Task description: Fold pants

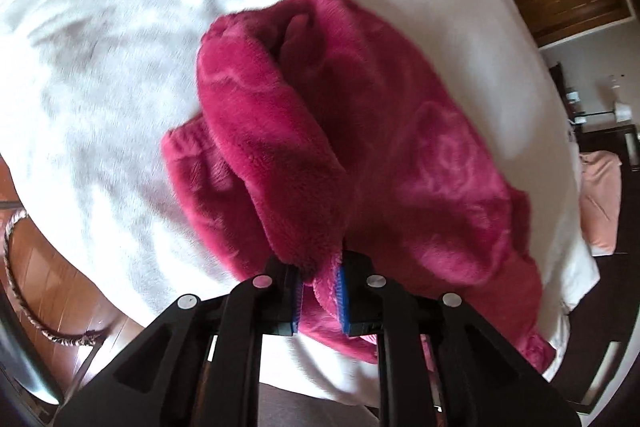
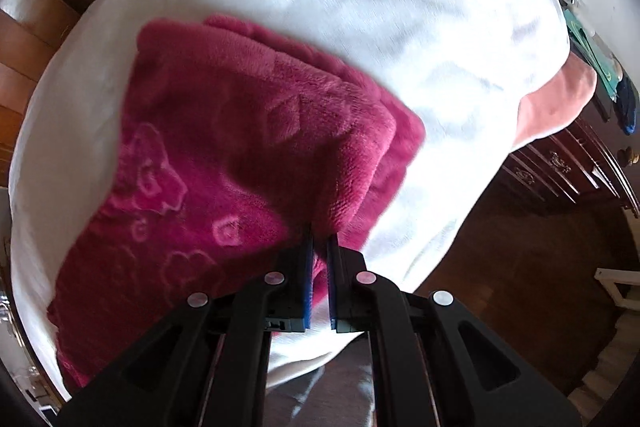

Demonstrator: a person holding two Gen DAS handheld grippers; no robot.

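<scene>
Pants (image 1: 320, 147): plush magenta fleece, matt, embossed paler motifs, pinched between left gripper (image 1: 320, 301) blue ribbed pads. Right gripper (image 2: 319, 283): matt black plastic. Blanket (image 2: 360, 7) beyond claw: white, soft, fuzzy. Floor (image 1: 52, 267) left of claw: glossy wood.

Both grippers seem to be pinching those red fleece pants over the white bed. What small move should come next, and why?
Probably lower both ends onto the white blanket so the fold settles. The left gripper and right gripper each clamp an edge of the pants, and the cloth in the left one hangs bunched, not yet flat.
</scene>
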